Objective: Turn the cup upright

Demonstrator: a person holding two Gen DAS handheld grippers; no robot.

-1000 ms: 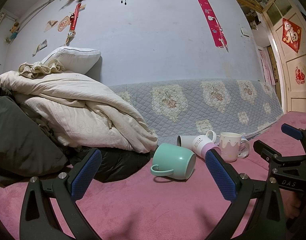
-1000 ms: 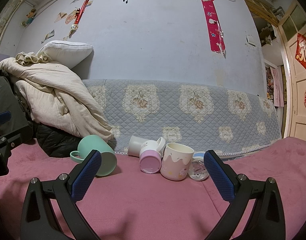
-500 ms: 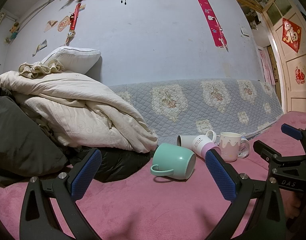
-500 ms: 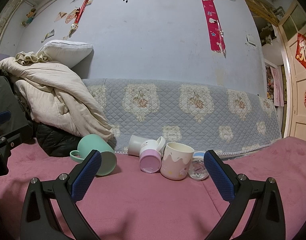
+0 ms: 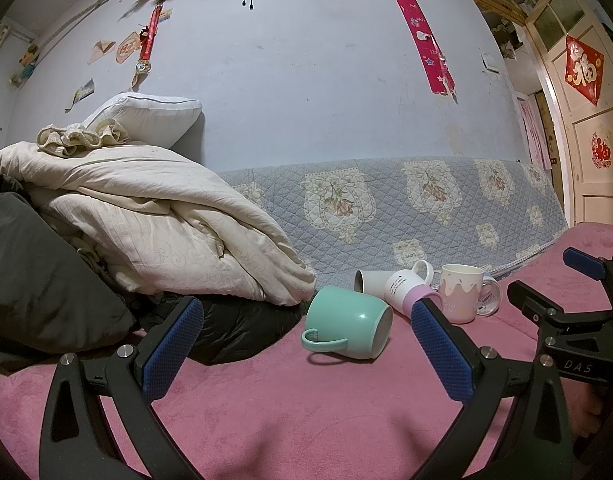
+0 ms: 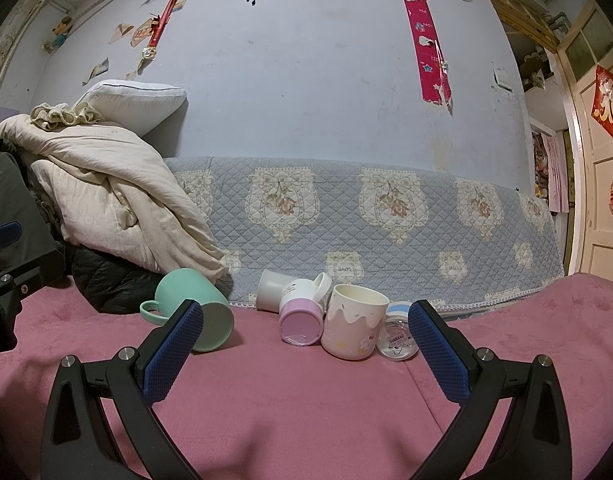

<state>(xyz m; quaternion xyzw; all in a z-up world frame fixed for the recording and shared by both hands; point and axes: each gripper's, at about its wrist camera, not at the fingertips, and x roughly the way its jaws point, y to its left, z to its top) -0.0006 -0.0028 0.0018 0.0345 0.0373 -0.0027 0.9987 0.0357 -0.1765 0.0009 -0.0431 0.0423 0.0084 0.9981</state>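
Note:
A mint green mug (image 5: pixel 346 328) lies on its side on the pink blanket (image 5: pixel 306 420), mouth to the right, handle toward me; it also shows in the right wrist view (image 6: pixel 186 304). Behind it lie a white mug (image 5: pixel 372 280) and a white-and-pink cup (image 5: pixel 406 292), both on their sides. A cream and pink mug (image 5: pixel 460 292) stands upright. A small clear cup (image 6: pixel 398 332) lies beside it. My left gripper (image 5: pixel 306 344) is open and empty, just short of the green mug. My right gripper (image 6: pixel 306 340) is open and empty, in front of the cups.
A heap of cream quilts (image 5: pixel 146 220) and a black jacket (image 5: pixel 234 328) lie left of the green mug. A grey quilted cover (image 5: pixel 406 208) hangs on the wall behind the cups. A door (image 5: pixel 586 120) is at the right.

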